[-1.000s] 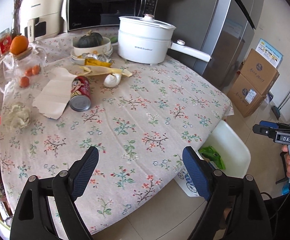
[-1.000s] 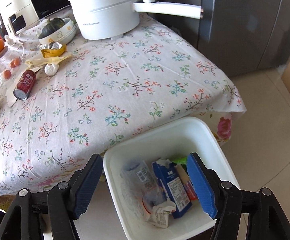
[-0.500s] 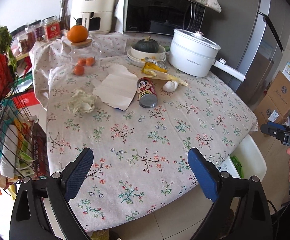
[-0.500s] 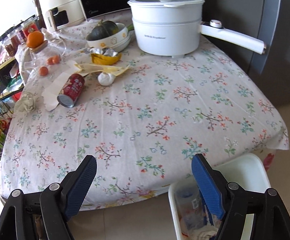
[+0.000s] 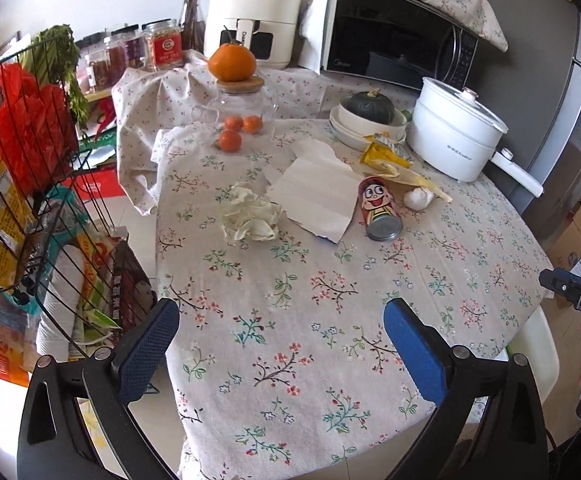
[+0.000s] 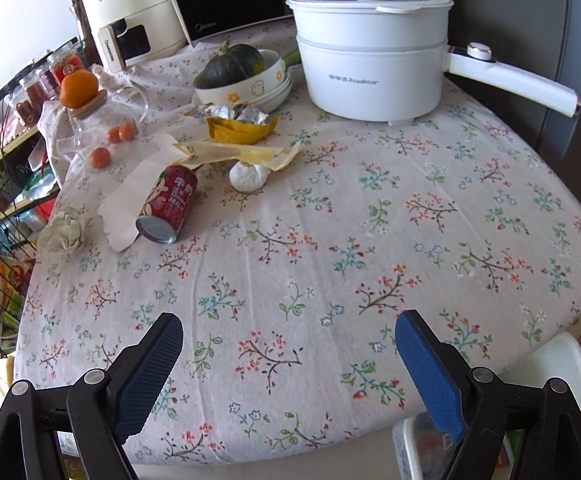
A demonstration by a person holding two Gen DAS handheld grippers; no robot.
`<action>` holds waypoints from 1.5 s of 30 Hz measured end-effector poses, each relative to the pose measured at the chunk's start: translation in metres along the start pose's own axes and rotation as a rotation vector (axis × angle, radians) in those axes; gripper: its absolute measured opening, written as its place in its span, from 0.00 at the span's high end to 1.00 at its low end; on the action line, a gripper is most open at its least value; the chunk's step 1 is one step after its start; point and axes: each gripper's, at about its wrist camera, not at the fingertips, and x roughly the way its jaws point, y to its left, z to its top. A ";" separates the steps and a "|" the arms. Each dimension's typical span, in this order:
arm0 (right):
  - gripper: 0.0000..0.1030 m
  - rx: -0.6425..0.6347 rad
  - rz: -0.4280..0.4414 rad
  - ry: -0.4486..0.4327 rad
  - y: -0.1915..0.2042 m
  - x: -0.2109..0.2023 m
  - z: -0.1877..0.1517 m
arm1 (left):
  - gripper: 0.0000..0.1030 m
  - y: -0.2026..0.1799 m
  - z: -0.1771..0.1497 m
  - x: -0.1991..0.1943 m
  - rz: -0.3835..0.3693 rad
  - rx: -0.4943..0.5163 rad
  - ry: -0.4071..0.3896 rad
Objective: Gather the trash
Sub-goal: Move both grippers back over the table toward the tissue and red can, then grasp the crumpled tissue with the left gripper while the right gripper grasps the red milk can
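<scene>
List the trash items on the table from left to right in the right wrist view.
Crumpled tissue → red can → white wad. The paper sheet and yellow wrappers overlap these, so they are left out.

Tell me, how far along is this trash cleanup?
Partly done, it seems: the white bin beside the table already holds some items, though they are blurred. Nothing is in hand: the left gripper and right gripper are both open and empty. Left on the tablecloth: the red can on its side, torn paper, crumpled tissue, yellow wrappers and a small white wad.
</scene>
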 end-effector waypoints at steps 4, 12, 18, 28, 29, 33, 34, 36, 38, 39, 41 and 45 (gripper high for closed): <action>0.13 -0.102 -0.031 0.032 0.016 0.029 0.007 | 0.00 0.007 0.017 0.025 0.010 0.008 0.004; 0.13 -0.217 -0.030 0.080 0.040 0.078 0.017 | 0.00 0.033 0.039 0.079 -0.001 -0.030 -0.031; 0.13 -0.146 0.016 0.069 0.047 0.102 0.034 | 0.05 0.053 0.049 0.124 -0.056 -0.131 0.004; 0.13 -0.079 0.096 0.058 0.083 0.145 0.060 | 0.68 0.056 0.062 0.174 -0.197 -0.247 0.090; 0.13 -0.073 0.108 0.061 0.086 0.149 0.061 | 0.68 0.054 0.062 0.174 -0.197 -0.246 0.095; 0.13 -0.059 0.148 0.066 0.105 0.164 0.065 | 0.79 0.050 0.068 0.166 -0.193 -0.244 0.074; 0.13 -0.060 0.154 0.068 0.110 0.167 0.065 | 0.79 0.050 0.069 0.162 -0.188 -0.246 0.064; 0.13 -0.068 0.161 0.071 0.118 0.173 0.066 | 0.79 0.050 0.071 0.155 -0.184 -0.246 0.044; 0.13 -0.071 0.150 0.063 0.122 0.177 0.067 | 0.79 0.050 0.071 0.148 -0.186 -0.251 0.035; 0.13 -0.068 0.137 0.059 0.122 0.180 0.068 | 0.79 0.051 0.071 0.146 -0.186 -0.254 0.038; 0.13 -0.051 0.131 0.057 0.120 0.184 0.070 | 0.79 0.051 0.069 0.144 -0.184 -0.259 0.050; 0.23 -0.005 0.167 0.072 0.114 0.189 0.071 | 0.79 0.048 0.063 0.142 -0.196 -0.273 0.080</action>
